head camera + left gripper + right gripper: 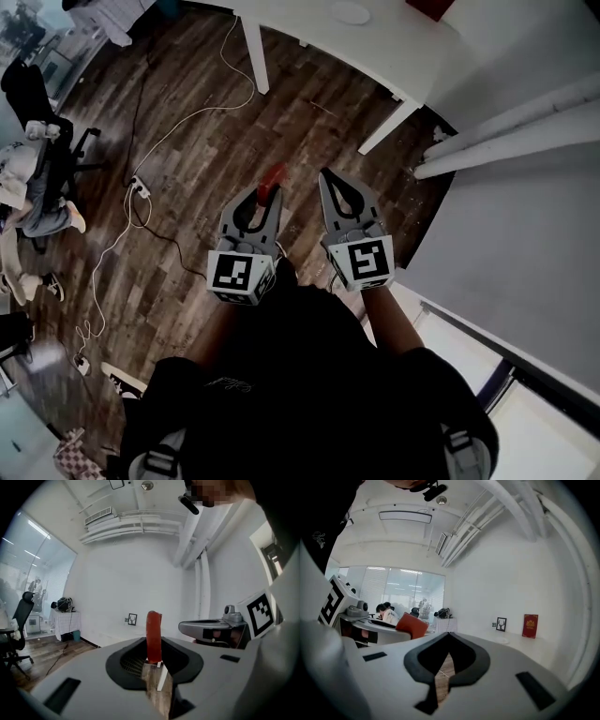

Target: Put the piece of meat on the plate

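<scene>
In the head view my left gripper (266, 190) is shut on a red piece of meat (272, 176), which sticks out past its tips above the wooden floor. The left gripper view shows the meat (153, 630) standing upright between the jaws. Beside it, my right gripper (325, 175) is shut with nothing in it; in its own view the jaws (449, 633) meet at the tips. A white plate (350, 11) lies on the white table (394, 56) ahead, well beyond both grippers. The right gripper view shows the plate (502, 640) small and far off.
White cables and a power strip (139, 187) trail over the floor at left. A seated person on an office chair (37, 159) is at the far left. A white wall with pipes (506, 131) runs along the right. A red card (530, 626) and a small picture frame (500, 624) stand on the table.
</scene>
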`<state>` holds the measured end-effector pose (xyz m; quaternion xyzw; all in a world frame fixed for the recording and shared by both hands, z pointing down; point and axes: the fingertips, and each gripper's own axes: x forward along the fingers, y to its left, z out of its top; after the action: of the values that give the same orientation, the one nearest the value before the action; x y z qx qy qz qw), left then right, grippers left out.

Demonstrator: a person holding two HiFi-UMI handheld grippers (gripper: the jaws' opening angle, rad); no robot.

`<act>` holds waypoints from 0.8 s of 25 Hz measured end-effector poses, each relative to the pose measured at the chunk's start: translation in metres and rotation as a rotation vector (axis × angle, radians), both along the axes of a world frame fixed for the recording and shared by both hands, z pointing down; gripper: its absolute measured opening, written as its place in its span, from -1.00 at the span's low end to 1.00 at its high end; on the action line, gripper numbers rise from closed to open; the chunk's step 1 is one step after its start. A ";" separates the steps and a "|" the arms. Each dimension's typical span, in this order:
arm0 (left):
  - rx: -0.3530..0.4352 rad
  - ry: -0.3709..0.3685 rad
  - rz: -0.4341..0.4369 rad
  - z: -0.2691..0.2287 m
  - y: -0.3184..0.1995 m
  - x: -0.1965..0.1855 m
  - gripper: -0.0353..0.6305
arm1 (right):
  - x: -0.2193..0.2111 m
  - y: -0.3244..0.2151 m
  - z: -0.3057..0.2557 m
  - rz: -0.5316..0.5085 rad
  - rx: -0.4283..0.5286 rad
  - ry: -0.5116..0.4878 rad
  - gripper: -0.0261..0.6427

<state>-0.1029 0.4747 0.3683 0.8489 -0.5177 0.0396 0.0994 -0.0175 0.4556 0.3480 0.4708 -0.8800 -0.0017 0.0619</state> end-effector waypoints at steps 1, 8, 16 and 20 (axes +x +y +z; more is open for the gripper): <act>0.001 -0.003 0.003 0.002 -0.010 -0.004 -0.64 | -0.001 -0.010 0.002 0.009 -0.004 -0.004 -0.86; -0.006 0.006 0.026 -0.001 -0.052 -0.025 -0.64 | -0.001 -0.059 0.002 0.068 -0.019 0.016 -0.86; -0.070 0.035 0.046 0.019 -0.102 -0.019 -0.64 | -0.006 -0.119 0.011 0.030 -0.045 0.023 -0.86; -0.074 -0.004 0.038 0.015 -0.147 -0.013 -0.64 | -0.012 -0.170 0.012 -0.033 -0.021 -0.002 -0.86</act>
<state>-0.1157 0.3276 0.3832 0.8543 -0.4997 0.0626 0.1289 -0.0296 0.2860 0.3604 0.4555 -0.8877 0.0071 0.0660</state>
